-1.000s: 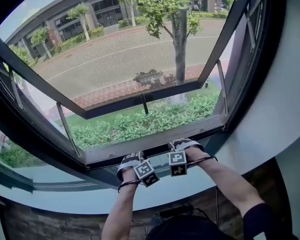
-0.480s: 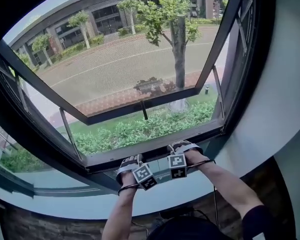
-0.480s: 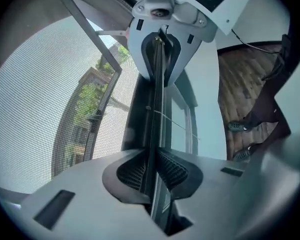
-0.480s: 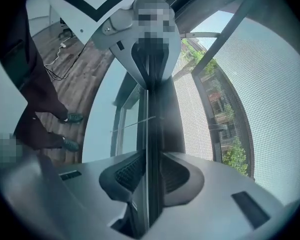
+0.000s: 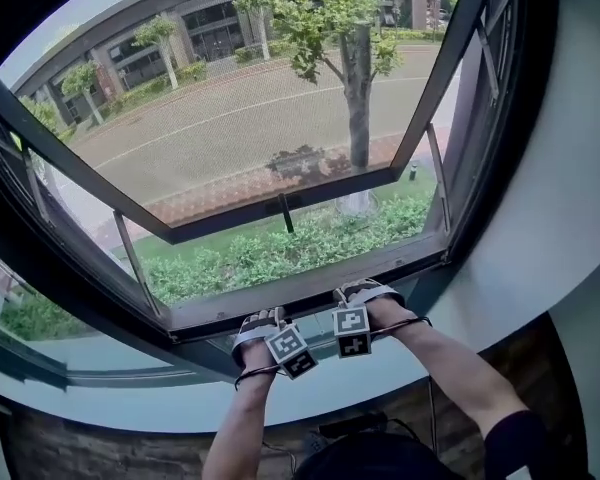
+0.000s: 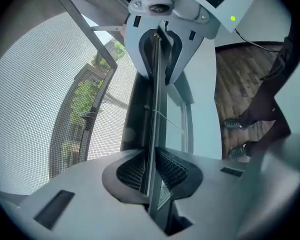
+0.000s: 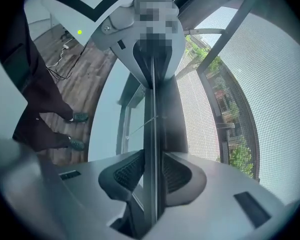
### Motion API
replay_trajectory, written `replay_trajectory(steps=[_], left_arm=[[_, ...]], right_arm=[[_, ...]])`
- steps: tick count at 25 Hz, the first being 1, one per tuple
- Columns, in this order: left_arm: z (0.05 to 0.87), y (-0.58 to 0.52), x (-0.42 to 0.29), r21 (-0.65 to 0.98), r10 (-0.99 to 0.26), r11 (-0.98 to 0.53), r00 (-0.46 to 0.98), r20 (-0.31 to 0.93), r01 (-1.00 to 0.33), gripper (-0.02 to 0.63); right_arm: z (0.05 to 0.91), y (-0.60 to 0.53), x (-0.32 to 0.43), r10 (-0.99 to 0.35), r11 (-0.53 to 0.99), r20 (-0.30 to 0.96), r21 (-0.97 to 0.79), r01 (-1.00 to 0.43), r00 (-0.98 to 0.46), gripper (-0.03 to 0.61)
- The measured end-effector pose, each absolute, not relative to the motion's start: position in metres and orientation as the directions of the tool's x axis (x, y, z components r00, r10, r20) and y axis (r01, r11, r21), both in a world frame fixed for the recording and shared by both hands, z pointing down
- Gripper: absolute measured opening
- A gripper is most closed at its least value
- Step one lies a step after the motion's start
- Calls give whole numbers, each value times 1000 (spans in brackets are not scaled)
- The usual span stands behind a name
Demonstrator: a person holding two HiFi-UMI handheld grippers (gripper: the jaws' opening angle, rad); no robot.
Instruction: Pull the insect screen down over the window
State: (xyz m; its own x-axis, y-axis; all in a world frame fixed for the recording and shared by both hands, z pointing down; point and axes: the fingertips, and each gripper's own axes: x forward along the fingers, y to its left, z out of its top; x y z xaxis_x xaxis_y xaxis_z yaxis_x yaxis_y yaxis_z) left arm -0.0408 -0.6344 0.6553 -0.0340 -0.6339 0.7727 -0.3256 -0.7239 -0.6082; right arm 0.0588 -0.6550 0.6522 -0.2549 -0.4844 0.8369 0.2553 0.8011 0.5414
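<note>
While the screen (image 5: 230, 128) hangs down across the whole window opening, its mesh covers the view of the tree (image 5: 358, 88) and the out-swung sash (image 5: 230, 218). The screen's bottom rail (image 5: 280, 290) lies along the lower edge of the frame (image 5: 80, 298), just above the pale sill (image 5: 400, 368).

Position of the tongs:
- Both sit side by side near the middle of the rail and point down at it from the room side.
- The left tongs (image 5: 278, 320) are just left of the right tongs (image 5: 346, 306), with their marker cubes close together but apart.

Left tongs:
- The jaws are almost closed.
- A thin upright fin of the rail runs between them, and both ribbed pads (image 6: 132, 171) bear on it.
- The jaws have eased very slightly, yet the grip on the rail remains.

Right tongs:
- The jaws have just been opening and now stand wider apart than the left pair.
- The same rail passes between them.
- A narrow dark gap shows beside one pad (image 7: 177, 174), so the rail is not clamped.

Mesh fills the outer side of each gripper view. On the inner side are the wooden floor (image 6: 240, 79) and the person's shoes (image 6: 233, 124).
</note>
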Motion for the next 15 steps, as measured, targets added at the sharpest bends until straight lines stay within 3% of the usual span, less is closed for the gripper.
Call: replay_trajectory(steps=[14,15], left_arm=[[664,-638,-41,-602,-649,-709,8,760,-368,80],[668,-639,-40,-611,-660,-700,7,751,-369,110]], right_arm=[[664,-661,56,-511,786,825,563,257,-242,106],[668,-662,55,-522,778,820,570,263,-235,135]])
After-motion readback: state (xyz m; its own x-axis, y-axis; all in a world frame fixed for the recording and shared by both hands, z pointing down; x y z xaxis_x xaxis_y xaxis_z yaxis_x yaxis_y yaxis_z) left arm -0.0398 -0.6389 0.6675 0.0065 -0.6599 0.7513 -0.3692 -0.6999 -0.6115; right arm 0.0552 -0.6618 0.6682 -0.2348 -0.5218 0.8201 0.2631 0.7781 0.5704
